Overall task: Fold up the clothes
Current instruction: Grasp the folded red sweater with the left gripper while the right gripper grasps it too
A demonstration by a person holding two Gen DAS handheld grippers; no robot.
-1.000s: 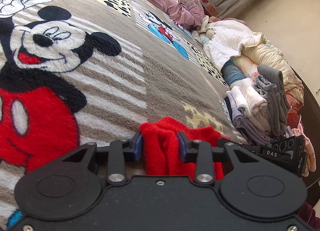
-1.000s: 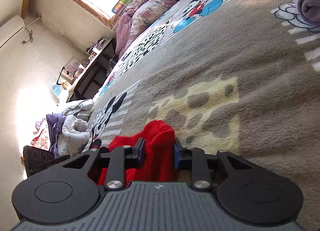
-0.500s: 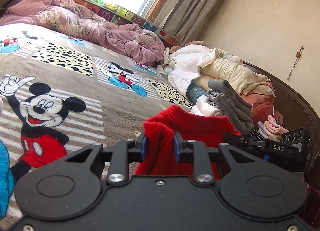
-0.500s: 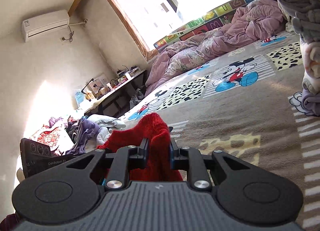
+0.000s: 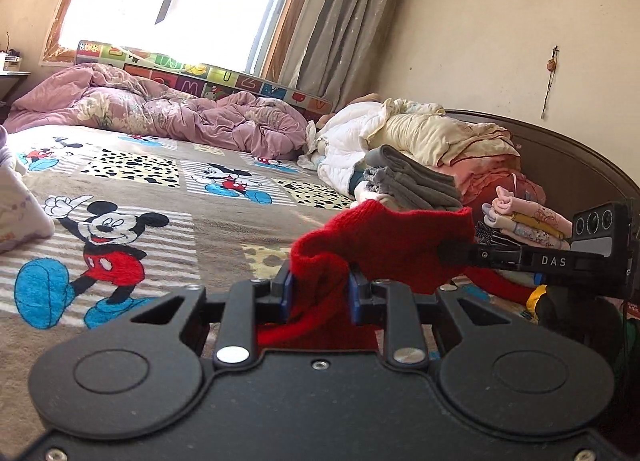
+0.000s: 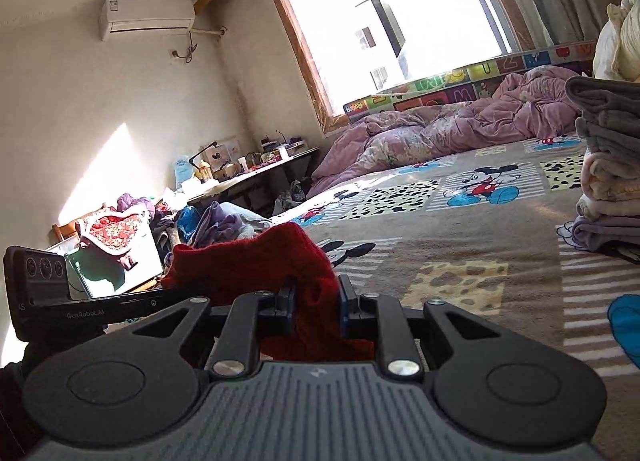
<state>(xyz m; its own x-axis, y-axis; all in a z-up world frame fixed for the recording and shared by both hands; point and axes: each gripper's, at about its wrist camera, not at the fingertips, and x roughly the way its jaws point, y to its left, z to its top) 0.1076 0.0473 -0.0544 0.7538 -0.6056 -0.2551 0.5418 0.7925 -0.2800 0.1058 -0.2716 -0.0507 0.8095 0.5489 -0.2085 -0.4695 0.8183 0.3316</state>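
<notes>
Red knit garment [image 5: 384,245] is hanging above the Mickey blanket [image 5: 168,189], unfolded; my left gripper [image 5: 318,287] and right gripper [image 6: 316,297] are each pinching an edge, while folded stacks [image 6: 608,165] are already sitting nearby, so I am judging this piece barely begun

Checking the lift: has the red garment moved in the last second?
Yes. The red garment, clamped by both grippers, has risen: it lay low against the Mickey blanket and now stands up level with the folded stack.

Left gripper [image 5: 318,293], right gripper [image 6: 317,303]: jaws clamped.
</notes>
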